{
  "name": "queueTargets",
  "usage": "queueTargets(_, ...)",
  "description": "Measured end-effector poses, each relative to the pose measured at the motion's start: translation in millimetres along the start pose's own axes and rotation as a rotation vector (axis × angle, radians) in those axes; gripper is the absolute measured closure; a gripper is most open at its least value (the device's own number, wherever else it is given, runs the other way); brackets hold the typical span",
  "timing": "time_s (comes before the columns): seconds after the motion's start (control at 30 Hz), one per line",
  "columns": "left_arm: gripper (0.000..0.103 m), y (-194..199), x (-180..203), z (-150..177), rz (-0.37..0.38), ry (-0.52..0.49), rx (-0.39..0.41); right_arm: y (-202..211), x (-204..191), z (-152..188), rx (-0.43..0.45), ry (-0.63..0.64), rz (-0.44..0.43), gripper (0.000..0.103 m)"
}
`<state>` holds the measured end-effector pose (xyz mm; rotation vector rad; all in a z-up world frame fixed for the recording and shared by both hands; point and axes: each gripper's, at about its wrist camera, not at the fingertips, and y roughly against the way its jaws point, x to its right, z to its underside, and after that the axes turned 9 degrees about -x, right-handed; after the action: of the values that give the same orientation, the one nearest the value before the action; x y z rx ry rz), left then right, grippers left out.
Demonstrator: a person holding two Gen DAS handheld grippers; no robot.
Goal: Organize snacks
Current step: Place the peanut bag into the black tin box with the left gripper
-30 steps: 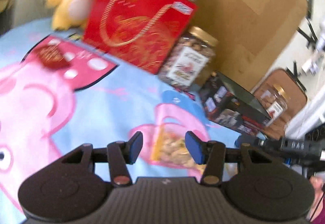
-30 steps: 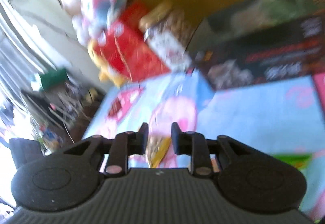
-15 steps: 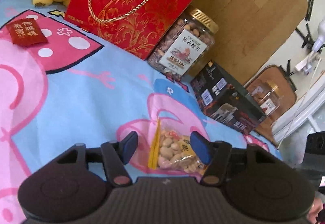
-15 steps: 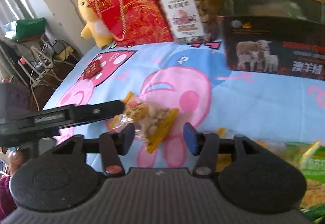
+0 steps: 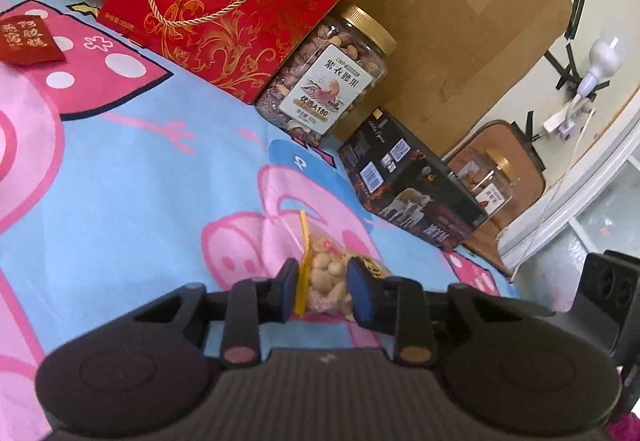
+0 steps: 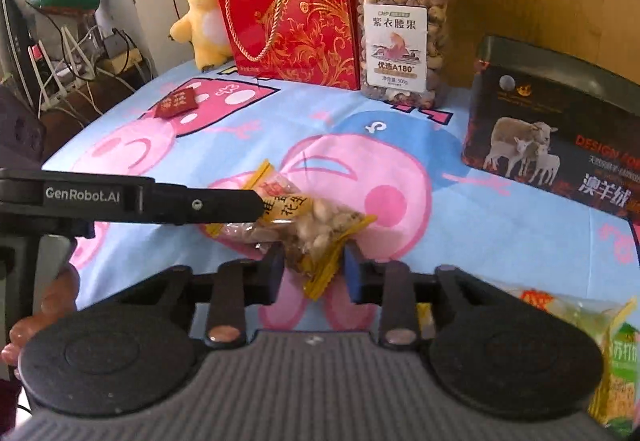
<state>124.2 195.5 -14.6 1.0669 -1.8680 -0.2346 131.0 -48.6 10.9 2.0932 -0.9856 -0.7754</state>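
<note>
Red gift box (image 6: 296, 9): carried "Crispy Cashew" in gold near its top edge, plus a white tag with 好吃点 at the upper right corner.
Nut jar (image 6: 402, 37): its white label read "CNP", 紫衣腰果, "优选A180" and, in small print, what looked like "500g".
Black box (image 6: 560, 145): at the bedsheet's right edge, read "DESIGN FO…", cut off by the frame, with 澳羊绒 in large white characters below.
Left gripper (image 6: 260, 207): its arm bore "GenRobot.AI" in white.
Peanut packet (image 6: 296, 217): yellow label with dark characters, 花生 among them; the rest too crumpled to read.
Red packet (image 5: 28, 39): gold characters, too blurred to read.
</note>
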Motion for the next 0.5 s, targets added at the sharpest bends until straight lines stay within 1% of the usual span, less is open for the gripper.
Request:
queueTargets(0.07,0.078,0,3,0,-0.002,-0.007,0.002,4,0,0,0.01,-0.006,0.007,0.075)
queueTargets(0.13,0.08,1,9,-3,0.013,0.003,0.0,10,-1,1,0.029,-0.005,0.015,0.076)
queueTargets(0.23,0.08,2,28,-16,0.028,-0.014,0.016,25,5,-3,0.071,-0.007,0.018,0.077)
queueTargets(0.37,0.08,-12,75,-50,0.039,-0.107,0.032,58,24,-17,0.161,0.016,0.053,0.077)
queueTargets(0.5,0.079,-53,124,-92,0.055,-0.194,0.032,88,64,-41,0.245,0.031,0.136,0.077)
